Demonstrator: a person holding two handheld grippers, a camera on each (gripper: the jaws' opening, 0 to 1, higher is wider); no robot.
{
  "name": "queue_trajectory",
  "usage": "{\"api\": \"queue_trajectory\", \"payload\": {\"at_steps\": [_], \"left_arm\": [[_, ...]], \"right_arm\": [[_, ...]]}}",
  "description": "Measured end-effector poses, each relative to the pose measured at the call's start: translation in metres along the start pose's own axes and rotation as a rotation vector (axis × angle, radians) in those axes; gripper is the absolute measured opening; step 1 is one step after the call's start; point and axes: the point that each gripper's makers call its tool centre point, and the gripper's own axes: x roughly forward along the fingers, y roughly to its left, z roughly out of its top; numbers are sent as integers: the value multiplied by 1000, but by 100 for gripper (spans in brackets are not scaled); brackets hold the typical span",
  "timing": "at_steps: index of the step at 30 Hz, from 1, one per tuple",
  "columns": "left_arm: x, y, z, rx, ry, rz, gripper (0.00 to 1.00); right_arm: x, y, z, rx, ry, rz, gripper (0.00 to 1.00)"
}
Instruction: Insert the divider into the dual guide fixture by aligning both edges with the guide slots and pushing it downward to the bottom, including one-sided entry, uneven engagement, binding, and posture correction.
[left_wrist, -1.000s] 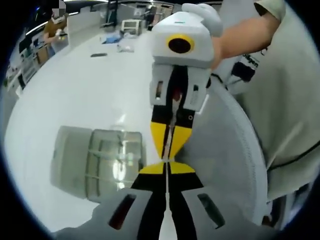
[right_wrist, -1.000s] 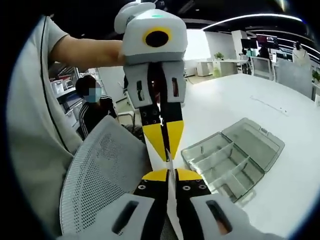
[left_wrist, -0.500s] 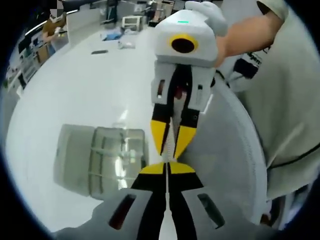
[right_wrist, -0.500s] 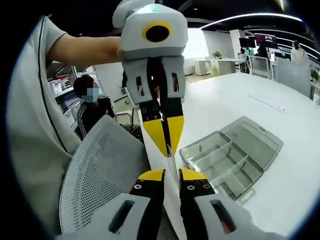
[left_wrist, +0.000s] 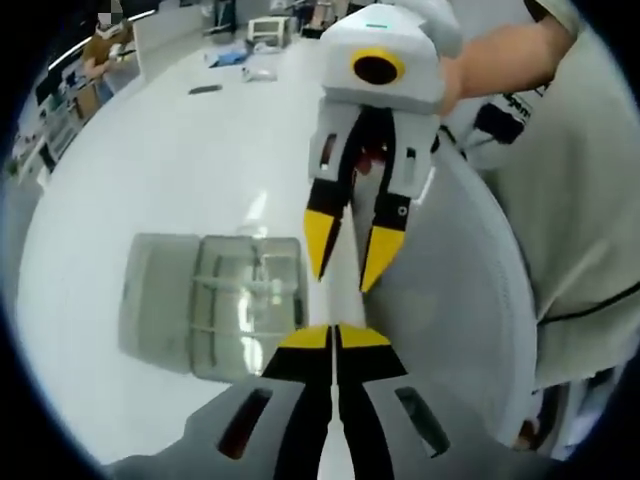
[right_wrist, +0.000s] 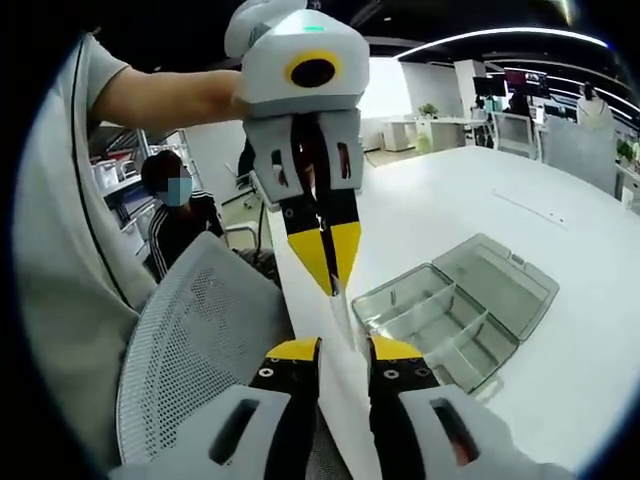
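The left gripper (left_wrist: 336, 335) had its yellow-tipped jaws pressed together on a thin clear divider (right_wrist: 341, 312); in the right gripper view that same gripper (right_wrist: 328, 285) hung tips-down from a person's hand, and the divider showed as a pale sliver running from its tips towards the camera. The right gripper (right_wrist: 343, 347) had its jaws parted, one to each side of the divider's near end, and whether they touched it could not be told. In the left gripper view the right gripper (left_wrist: 346, 268) pointed down with a clear gap between its two yellow tips. The clear plastic box (right_wrist: 462, 313) lay open on the white table (right_wrist: 470, 205), its lid folded back flat, with fixed partitions forming several compartments; the divider was held in the air near the table's edge, apart from the box (left_wrist: 212, 305). A grey mesh chair back (right_wrist: 190, 340) stood just beside the table edge, under the grippers. A seated person (right_wrist: 183, 215) in dark clothes was visible behind the chair.
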Motion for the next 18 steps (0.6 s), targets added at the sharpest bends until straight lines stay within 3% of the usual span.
{"api": "queue_trajectory", "payload": {"at_steps": [8, 18], "left_arm": [[-3, 4, -5, 1, 31, 13, 0], [-7, 20, -21, 2, 115, 68, 0]], "right_arm": [[-3, -2, -1, -9, 14, -19, 19], [-5, -4, -3, -11, 26, -33, 22]]}}
